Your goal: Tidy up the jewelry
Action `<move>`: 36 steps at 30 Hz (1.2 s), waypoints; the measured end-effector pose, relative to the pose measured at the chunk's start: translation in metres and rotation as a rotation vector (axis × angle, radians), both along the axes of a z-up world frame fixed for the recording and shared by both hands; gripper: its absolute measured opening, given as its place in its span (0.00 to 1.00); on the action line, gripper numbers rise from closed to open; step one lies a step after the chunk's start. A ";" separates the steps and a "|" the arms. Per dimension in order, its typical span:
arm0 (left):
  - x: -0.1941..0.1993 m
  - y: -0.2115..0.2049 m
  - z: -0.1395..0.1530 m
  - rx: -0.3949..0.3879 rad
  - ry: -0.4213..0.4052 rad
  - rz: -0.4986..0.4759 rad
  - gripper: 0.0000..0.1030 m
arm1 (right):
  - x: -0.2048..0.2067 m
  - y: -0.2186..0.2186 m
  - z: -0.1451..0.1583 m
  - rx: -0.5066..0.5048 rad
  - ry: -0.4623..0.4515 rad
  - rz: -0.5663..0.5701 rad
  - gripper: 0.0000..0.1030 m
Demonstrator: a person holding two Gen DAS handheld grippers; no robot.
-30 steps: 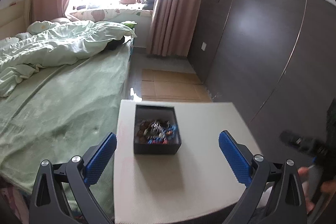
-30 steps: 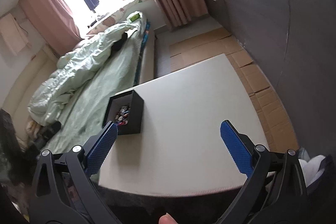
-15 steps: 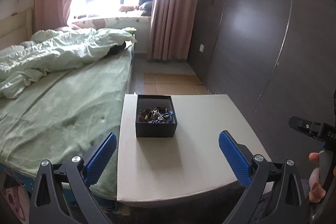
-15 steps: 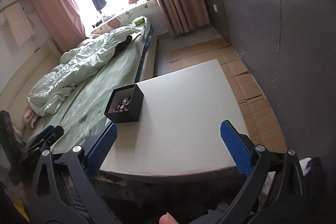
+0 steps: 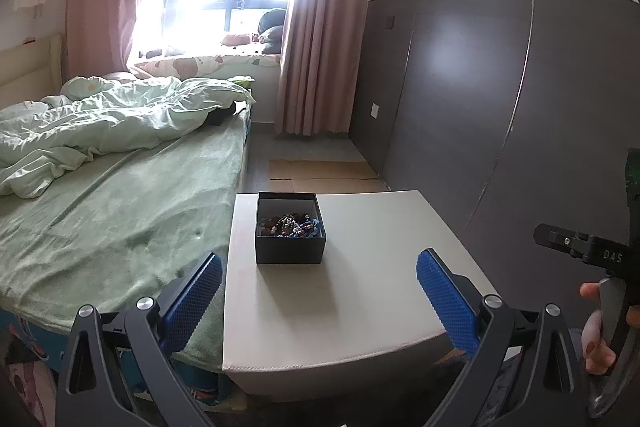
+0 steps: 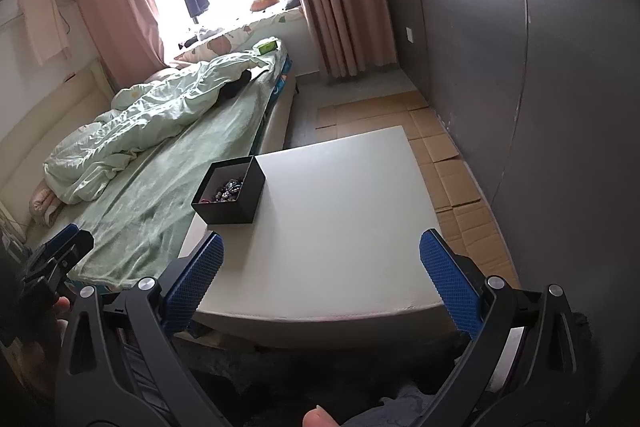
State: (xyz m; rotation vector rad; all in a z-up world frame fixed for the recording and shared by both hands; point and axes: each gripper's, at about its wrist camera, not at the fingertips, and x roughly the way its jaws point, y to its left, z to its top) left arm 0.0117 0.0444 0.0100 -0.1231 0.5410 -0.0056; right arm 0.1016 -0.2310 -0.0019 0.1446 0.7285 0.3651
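Observation:
An open black box [image 5: 290,247] stands on the white table [image 5: 368,291] near its far left side, with a tangle of dark, red and blue jewelry [image 5: 291,225] inside. It also shows in the right wrist view [image 6: 230,205] with the jewelry [image 6: 228,189] in it. My left gripper [image 5: 319,301] is open and empty, held back from the table's near edge. My right gripper [image 6: 321,287] is open and empty, above the near edge. Each gripper shows at the edge of the other's view.
A bed with green sheet [image 5: 112,211] and rumpled duvet lies against the table's left side. A dark wardrobe wall [image 5: 500,99] runs along the right. Cardboard sheets [image 6: 448,163] cover the floor beyond and right of the table. Window and pink curtains at the back.
Both grippers have pulled back and risen; the table and box look smaller and farther. Both stay open and empty. The box has not moved.

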 end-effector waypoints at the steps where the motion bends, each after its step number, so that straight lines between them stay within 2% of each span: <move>1: 0.001 -0.001 0.000 0.003 0.001 0.001 0.92 | 0.000 0.001 0.000 -0.005 -0.001 0.000 0.95; 8: 0.003 0.000 -0.002 0.005 0.016 0.011 0.92 | 0.000 0.007 -0.002 -0.040 -0.002 0.003 0.95; 36: 0.003 0.000 -0.005 0.019 0.028 0.015 0.92 | 0.003 0.004 -0.006 -0.044 0.003 -0.001 0.95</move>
